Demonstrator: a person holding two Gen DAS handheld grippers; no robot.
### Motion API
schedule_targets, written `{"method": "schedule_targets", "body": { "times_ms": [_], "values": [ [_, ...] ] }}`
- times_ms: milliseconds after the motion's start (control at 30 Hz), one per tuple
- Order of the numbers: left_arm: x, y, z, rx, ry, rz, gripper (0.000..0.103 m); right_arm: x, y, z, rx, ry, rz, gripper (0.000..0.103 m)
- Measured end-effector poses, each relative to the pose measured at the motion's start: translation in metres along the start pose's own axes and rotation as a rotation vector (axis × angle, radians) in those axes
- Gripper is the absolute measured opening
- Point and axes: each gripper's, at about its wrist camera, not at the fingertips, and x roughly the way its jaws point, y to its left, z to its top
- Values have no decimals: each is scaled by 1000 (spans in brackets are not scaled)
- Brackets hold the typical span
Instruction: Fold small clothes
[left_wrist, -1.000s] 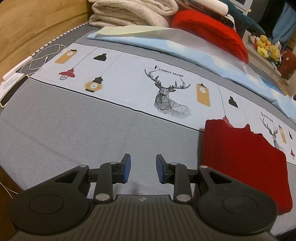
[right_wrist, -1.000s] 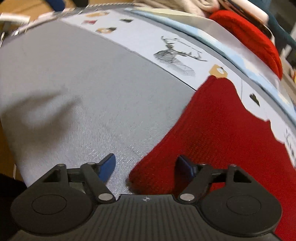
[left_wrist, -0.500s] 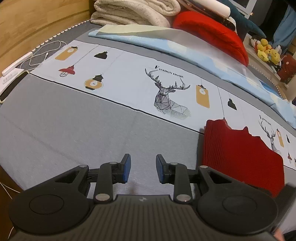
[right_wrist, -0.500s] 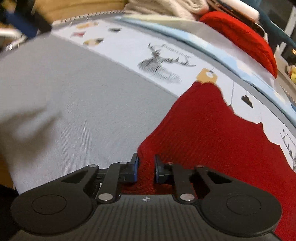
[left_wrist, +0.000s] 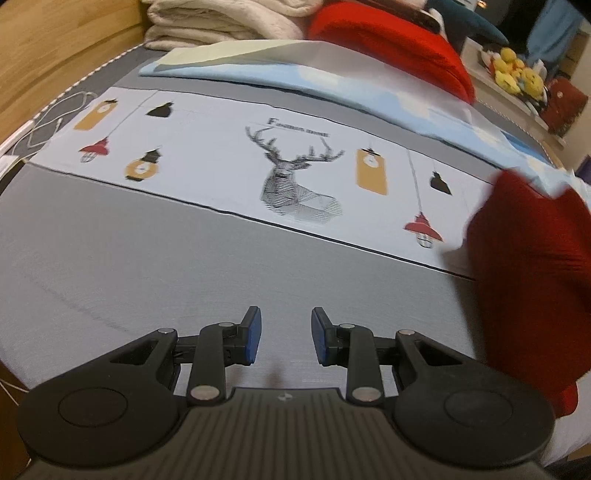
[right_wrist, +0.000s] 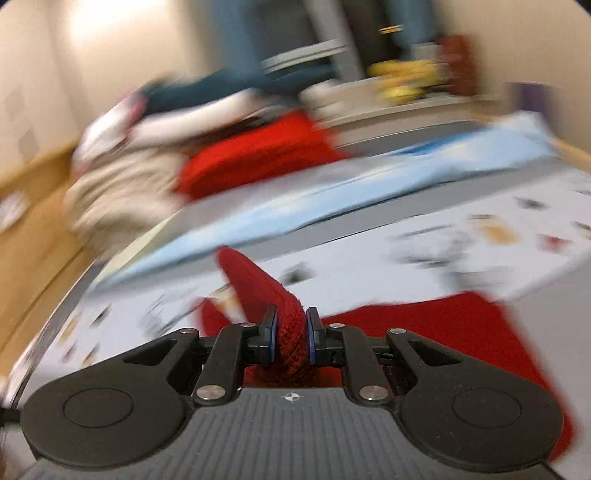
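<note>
R gripper (right_wrist: 290, 334) has just closed and is clamped on a bunched fold of the red knit (right_wrist: 480, 332); the pinched edge stands up between the blue pads and pokes out past the tips, rest of the garment lies flat on the bed below and to the R. R wrist view is heavily motion-blurred, background detail unreadable. L gripper (left_wrist: 284, 339) is narrow but not closed, nothing between the pads, over bare grey sheet (left_wrist: 147, 258). In L wrist view the knit (left_wrist: 528, 277) sits at the R edge, its upper part lifted and blurred, overlapping the printed strip w/ the deer (left_wrist: 295, 184). Pillow (left_wrist: 388, 40) and folded blanket (left_wrist: 207, 22) at the far end, well apart from the knit.
</note>
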Motion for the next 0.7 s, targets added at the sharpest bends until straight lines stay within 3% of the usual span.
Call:
{"method": "schedule_targets", "body": {
  "times_ms": [100,233,333,533,700],
  "values": [
    [7,-21,1,28,6,-4,33,-10,-82,-14,134,15,-215,15],
    [15,-50,3,56,12,-22,33,11,-154,-54,232,229,-449,15],
    [22,-74,3,81,19,-37,33,16,-175,-60,304,279,-432,19],
    [33,-114,1,156,19,-52,33,-2,-187,-20,239,165,-419,29],
    [42,-138,-3,189,33,-69,33,13,-193,9,157,159,-228,58]
  ]
}}
